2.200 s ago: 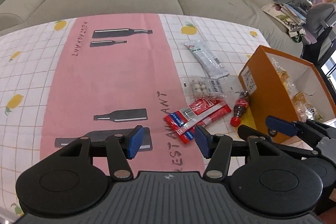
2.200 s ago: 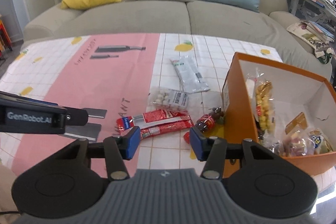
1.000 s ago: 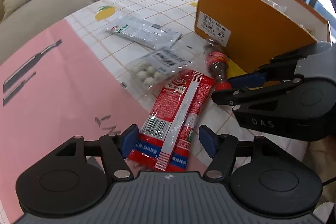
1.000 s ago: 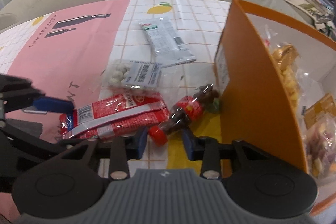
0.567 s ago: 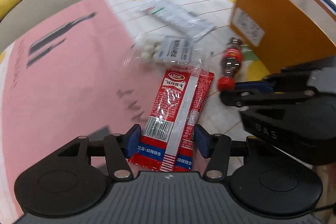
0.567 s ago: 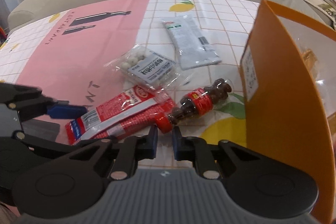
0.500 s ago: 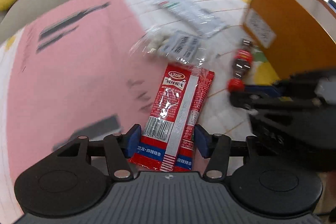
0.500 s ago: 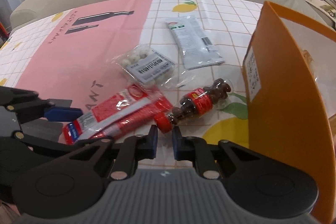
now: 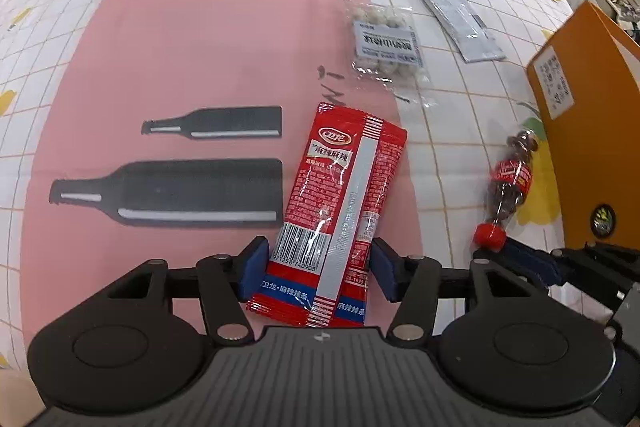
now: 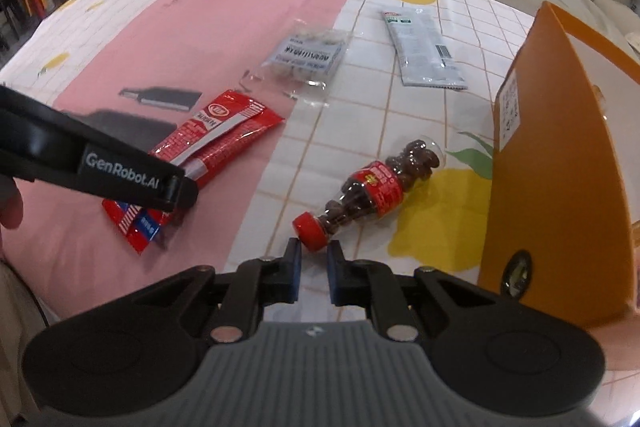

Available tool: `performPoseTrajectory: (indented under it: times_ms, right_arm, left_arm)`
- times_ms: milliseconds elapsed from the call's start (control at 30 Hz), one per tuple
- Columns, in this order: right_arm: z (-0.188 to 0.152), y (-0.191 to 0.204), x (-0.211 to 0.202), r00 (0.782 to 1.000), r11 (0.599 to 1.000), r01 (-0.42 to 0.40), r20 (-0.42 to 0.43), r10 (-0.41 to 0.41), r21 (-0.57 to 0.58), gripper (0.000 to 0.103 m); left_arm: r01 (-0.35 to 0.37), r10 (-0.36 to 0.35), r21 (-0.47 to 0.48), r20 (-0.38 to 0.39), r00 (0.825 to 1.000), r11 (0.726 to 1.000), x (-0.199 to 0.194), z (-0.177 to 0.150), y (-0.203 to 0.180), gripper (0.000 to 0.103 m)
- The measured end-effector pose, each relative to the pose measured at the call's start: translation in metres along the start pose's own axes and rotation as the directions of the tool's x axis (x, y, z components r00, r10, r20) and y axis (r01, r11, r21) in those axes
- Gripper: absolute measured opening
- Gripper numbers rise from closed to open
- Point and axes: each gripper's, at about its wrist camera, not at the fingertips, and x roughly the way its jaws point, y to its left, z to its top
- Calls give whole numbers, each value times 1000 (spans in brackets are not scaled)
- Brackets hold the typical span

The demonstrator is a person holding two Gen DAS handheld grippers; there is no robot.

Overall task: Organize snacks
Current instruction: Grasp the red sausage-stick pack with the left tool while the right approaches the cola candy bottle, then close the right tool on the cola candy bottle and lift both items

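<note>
Left wrist view: the red packet (image 9: 340, 203) lies on the tabletop (image 9: 168, 59), its long axis running straight away from the left gripper (image 9: 316, 269). Its near end is straddled by the fingers, which are opening. Right wrist view: the candy bottle (image 10: 366, 193) is seen pointing its red cap at the right gripper (image 10: 313, 273), whose fingers are closed just short of the cap, holding nothing. The orange box (image 10: 560, 163) stands beside it; only here is the box's white inner wall shown.

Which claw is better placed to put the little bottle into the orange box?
Probably the right claw: its jaws are nipped on the little bottle's red cap, beside the orange box. The left claw straddles the red packet, farther from the box.
</note>
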Motion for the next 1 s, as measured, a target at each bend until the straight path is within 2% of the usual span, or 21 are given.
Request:
performPoseTrajectory:
  times_ms: [133,200,333,367,467,533,700,1000]
  right_arm:
    - [0,-10,-3,1000,999,-6,-3,6,50,15]
    - [0,-13,-7,1000,997,-7,9,6,83,32]
    - [3,-19,-16,999,987,-9,44,2,163,34]
    - [4,-20,-17,999,983,-5,51,-4,185,38]
    - [11,-22,-16,998,972,14,64,-29,233,38]
    - [16,-25,-12,998,964,14,63,-31,264,38]
    - [26,-38,0,999,925,-12,53,-9,380,38]
    - [33,-34,19,997,932,63,28,-78,356,38]
  left_arm:
    - [82,-82,-16,3,997,996,-5,-3,8,72]
    - [123,-123,-18,17,992,992,-9,-4,13,73]
    - [125,-126,25,65,990,992,-14,2,13,76]
    - [123,-126,36,74,989,992,-13,5,12,76]
    - [134,-137,53,57,989,990,-5,12,8,76]
    - [129,-131,53,40,991,990,0,14,5,76]
    - [76,-82,88,64,995,993,5,6,-4,76]
    - [-50,24,197,133,991,979,8,-6,-25,75]
